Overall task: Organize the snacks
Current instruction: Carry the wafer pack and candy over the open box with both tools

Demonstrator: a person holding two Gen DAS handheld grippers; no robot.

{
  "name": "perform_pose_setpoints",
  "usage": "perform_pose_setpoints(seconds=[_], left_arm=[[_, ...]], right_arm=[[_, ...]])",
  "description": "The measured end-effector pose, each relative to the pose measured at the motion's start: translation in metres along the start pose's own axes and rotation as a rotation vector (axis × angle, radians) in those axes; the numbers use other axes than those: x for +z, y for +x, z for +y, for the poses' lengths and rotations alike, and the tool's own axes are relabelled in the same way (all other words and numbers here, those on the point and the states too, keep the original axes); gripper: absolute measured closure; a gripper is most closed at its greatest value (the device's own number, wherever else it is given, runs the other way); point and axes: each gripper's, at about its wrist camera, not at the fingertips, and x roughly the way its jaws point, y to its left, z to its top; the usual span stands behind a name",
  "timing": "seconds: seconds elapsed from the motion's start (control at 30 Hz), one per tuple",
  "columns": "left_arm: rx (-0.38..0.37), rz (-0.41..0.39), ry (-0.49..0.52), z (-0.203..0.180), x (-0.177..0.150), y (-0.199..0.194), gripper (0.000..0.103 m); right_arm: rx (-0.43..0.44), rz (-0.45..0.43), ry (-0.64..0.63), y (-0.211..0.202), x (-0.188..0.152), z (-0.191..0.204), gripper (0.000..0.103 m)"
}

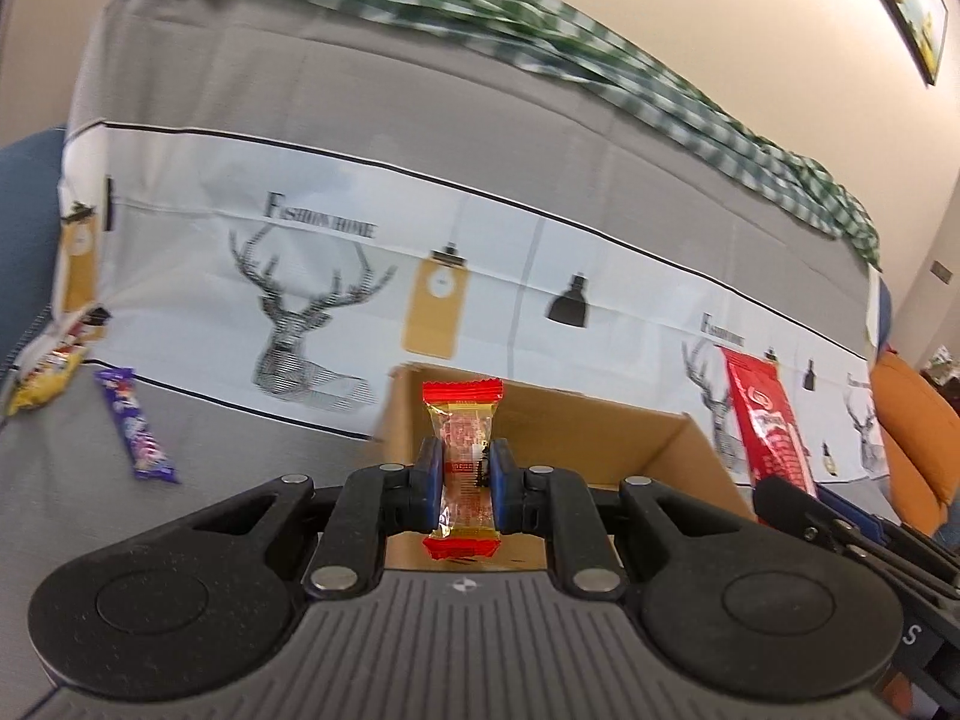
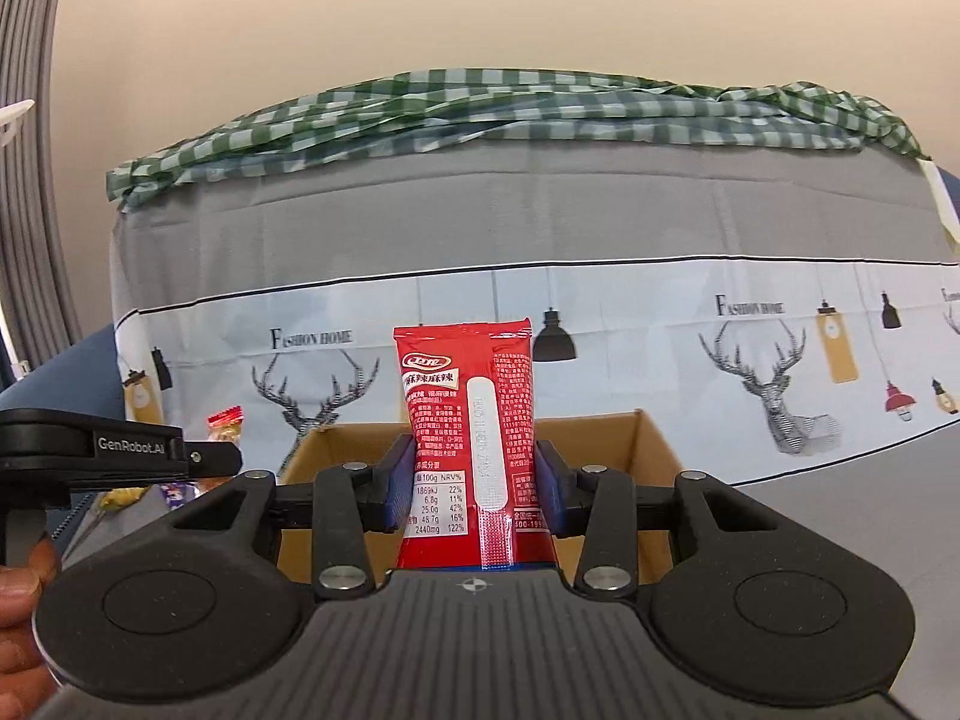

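My left gripper (image 1: 467, 480) is shut on a small clear candy with red ends (image 1: 462, 420), held upright over the open cardboard box (image 1: 600, 432). My right gripper (image 2: 474, 480) is shut on a red snack packet (image 2: 462, 414), held upright over the same box (image 2: 624, 438). The red packet also shows at the right of the left wrist view (image 1: 765, 420). The candy (image 2: 227, 427) and the left gripper (image 2: 198, 456) show at the left of the right wrist view.
A purple wrapped bar (image 1: 137, 423) and a yellow snack bag (image 1: 51, 369) lie on the grey cloth at the left. A deer-print cover (image 1: 300, 276) drapes the sofa back, with a green checked cloth (image 2: 480, 108) on top. An orange cushion (image 1: 918, 438) sits right.
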Motion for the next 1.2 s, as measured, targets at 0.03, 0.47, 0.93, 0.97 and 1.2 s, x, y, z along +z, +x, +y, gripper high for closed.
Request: perform_pose_setpoints(seconds=[0.03,0.47,0.93,0.97,1.2], left_arm=[[-0.013,0.008,0.004,-0.004,-0.001,0.002,0.086],[-0.055,0.014,0.034,-0.021,-0.009,0.008,0.086],[-0.072,0.004,0.028,-0.02,-0.009,0.006,0.086],[-0.073,0.004,0.027,-0.02,-0.009,0.005,0.086],[-0.075,0.001,0.025,-0.019,-0.008,0.004,0.086]], right_arm=[[-0.002,-0.001,0.0,-0.001,0.0,-0.002,0.06],[-0.033,0.004,-0.008,-0.002,-0.004,-0.012,0.06],[-0.036,0.007,-0.017,0.0,-0.005,-0.009,0.06],[-0.035,0.008,-0.017,0.0,-0.005,-0.009,0.06],[-0.03,0.012,-0.028,0.002,-0.006,-0.009,0.06]])
